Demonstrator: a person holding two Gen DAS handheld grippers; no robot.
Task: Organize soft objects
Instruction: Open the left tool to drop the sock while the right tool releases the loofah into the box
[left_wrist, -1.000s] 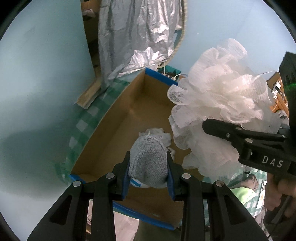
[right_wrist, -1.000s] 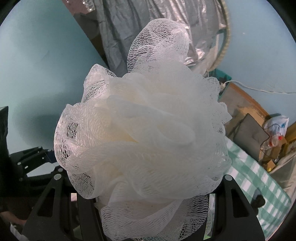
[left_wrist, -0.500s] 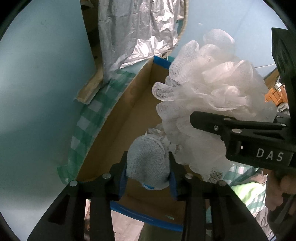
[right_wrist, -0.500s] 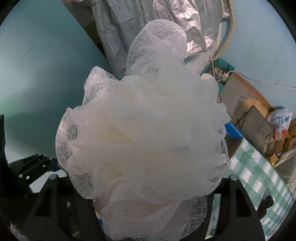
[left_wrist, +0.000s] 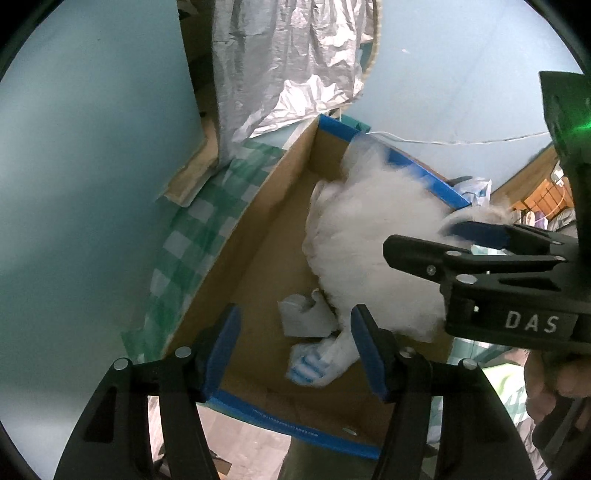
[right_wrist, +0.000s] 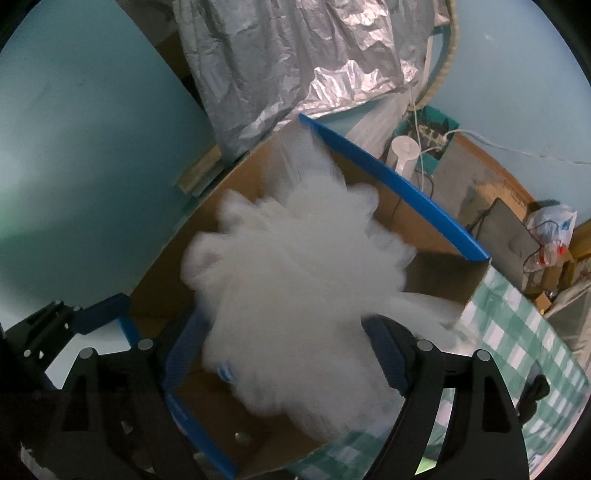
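The white mesh bath pouf (right_wrist: 295, 288) appears motion-blurred over the interior of the cardboard box (left_wrist: 258, 258), which is edged with blue tape. In the right wrist view you see the pouf's lower part between the fingers of your right gripper (right_wrist: 284, 354), but the blue pads stand clear of it on both sides; the jaws have just been opening and now stand wide, gripping nothing. Whether the pouf rests on the box floor cannot be determined from the blur.

Below the pouf in the left wrist view, a grey knitted item with a blue-striped end (left_wrist: 308, 332) — it looks like a sock, also blurred — lies in the box near the front wall, touching or overlapped by the pouf's lower edge. Your left gripper (left_wrist: 295, 350) is positioned above it. Its jaws have just been opening as well; they are parted wide, with the grey item seen between the pads but not pressed by either one.

The right gripper body, marked "DAS", enters the left wrist view from the right, held by a hand (left_wrist: 554, 384).

The box sits on a green-and-white checked cloth (left_wrist: 192, 236). Behind it hangs a crinkled silver foil sheet (right_wrist: 295, 62) against a pale blue wall (left_wrist: 92, 147). A white cable (left_wrist: 443, 140) runs along that wall.
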